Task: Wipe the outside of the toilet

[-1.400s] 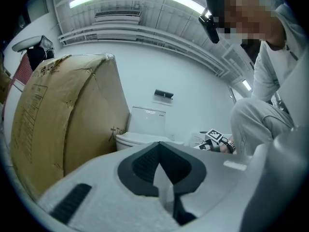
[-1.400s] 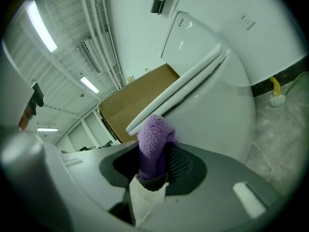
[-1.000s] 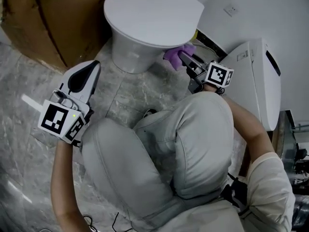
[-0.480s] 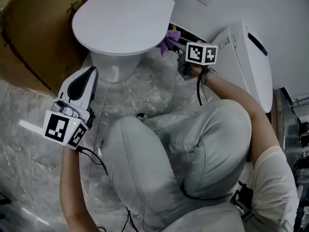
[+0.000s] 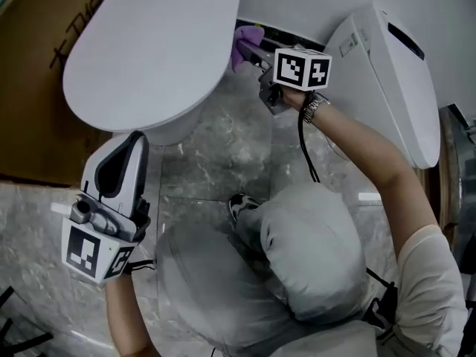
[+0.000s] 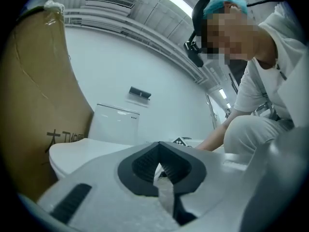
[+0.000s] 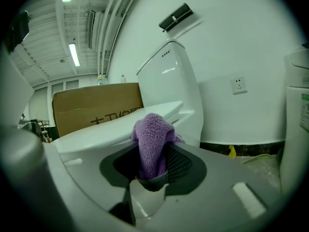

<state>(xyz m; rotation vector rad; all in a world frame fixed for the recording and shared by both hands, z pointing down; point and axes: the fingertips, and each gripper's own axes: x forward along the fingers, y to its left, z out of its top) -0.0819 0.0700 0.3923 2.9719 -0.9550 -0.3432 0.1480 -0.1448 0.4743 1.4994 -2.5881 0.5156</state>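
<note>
**Claw and Cloth Status at the Toilet**

**Right claw.** Your right claw (image 5: 251, 50) is clamped on a purple cloth (image 5: 245, 37). In the right gripper view, the folded cloth (image 7: 153, 139) stands up out of the closed jaws of the claw (image 7: 152, 178), pinched at its lower end between the black pads. The toilet (image 5: 149, 50) lies directly ahead of this claw. Its closed lid is just beyond the cloth, and the upright tank (image 7: 169, 81) rises behind the lid. In the head view, the cloth sits at the claw tip, against the rear edge of the lid on the side facing the claw. Firm contact cannot be confirmed from either view. A white unit (image 5: 387, 73) lies beside this claw, on the side away from the toilet.

**Left claw.** Your left claw (image 5: 128, 146) holds nothing. In the left gripper view, its jaws (image 6: 159, 166) meet at the tips with no object between the pads. The claw is clear of the toilet and points toward the bowl, with the lid (image 6: 72, 151) ahead of it. A cardboard box (image 6: 34, 105) stands to the left of this claw.

**Floor.** Both claws are held above the marbled floor (image 5: 223, 155).
</note>
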